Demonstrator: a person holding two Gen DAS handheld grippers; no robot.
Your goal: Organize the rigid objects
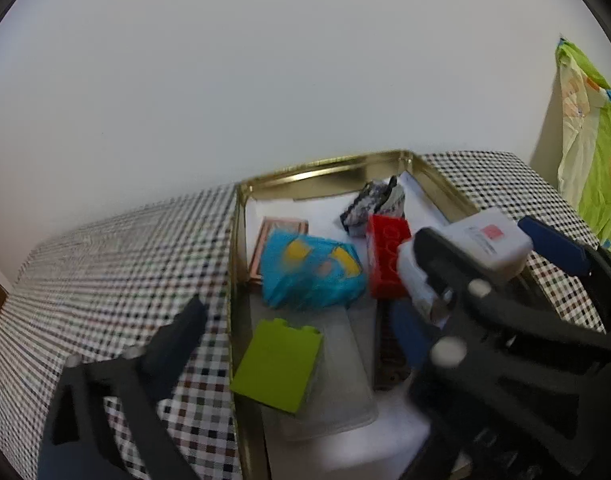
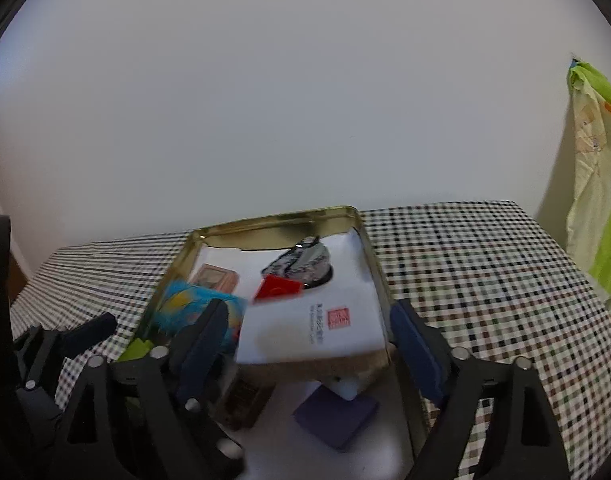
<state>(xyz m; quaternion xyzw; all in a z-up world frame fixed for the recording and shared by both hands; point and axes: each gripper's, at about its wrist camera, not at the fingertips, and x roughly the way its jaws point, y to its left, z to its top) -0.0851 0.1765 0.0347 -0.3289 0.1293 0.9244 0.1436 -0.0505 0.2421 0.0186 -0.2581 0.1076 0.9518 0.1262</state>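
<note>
A gold tin (image 1: 241,280) sits on the checked tablecloth (image 1: 105,280), crowded with things: a lime-green block (image 1: 277,364) near its left wall, a crumpled blue packet (image 1: 313,276) beyond it, a red brick (image 1: 387,260), a pink-framed card (image 1: 277,228) and a black-and-white patterned pouch (image 1: 369,204) at the far end. A purple pad (image 2: 337,416) lies on the tin's near floor. The white box (image 2: 313,328) hangs over the tin's right side between the right gripper (image 2: 305,340) and its spread blue pads; whether they press on it is unclear. The left gripper (image 1: 305,300) gapes wide, holding nothing. A plain white wall stands behind; green patterned cloth (image 1: 597,160) hangs far right.
</note>
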